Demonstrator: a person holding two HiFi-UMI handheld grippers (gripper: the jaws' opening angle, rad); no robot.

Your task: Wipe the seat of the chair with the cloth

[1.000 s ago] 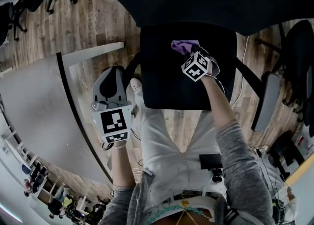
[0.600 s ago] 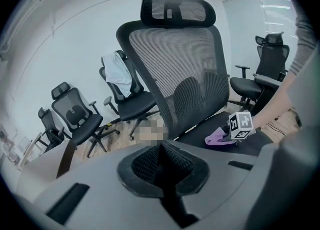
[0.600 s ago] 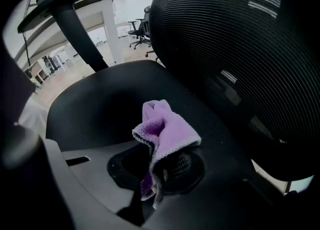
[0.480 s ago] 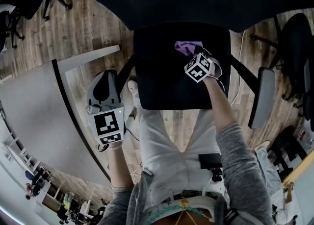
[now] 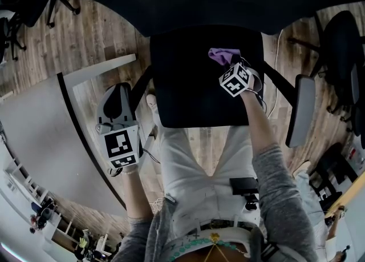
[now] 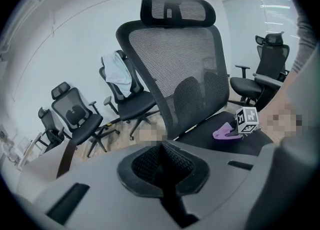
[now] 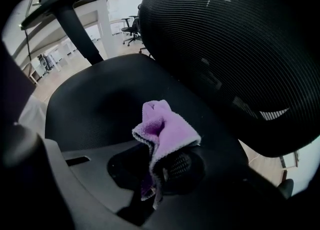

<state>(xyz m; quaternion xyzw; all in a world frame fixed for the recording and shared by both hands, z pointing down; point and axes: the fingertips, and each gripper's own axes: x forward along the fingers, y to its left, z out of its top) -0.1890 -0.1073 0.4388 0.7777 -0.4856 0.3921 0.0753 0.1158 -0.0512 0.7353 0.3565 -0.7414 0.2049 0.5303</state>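
Two grippers are showing in my feeds. On the right, the right gripper [image 5: 230,65] is clamping the purple cloth [image 5: 223,55] between its jaws. The bunched cloth is resting on the far right part of the black chair seat [image 5: 188,89], close in front of the mesh backrest [image 7: 225,38]. On the left, the left gripper [image 5: 118,100] is hanging beside the seat over the wooden floor [image 5: 108,32]. Its jaws are sitting together with nothing between them, and I am seeing them pointing toward the chair.
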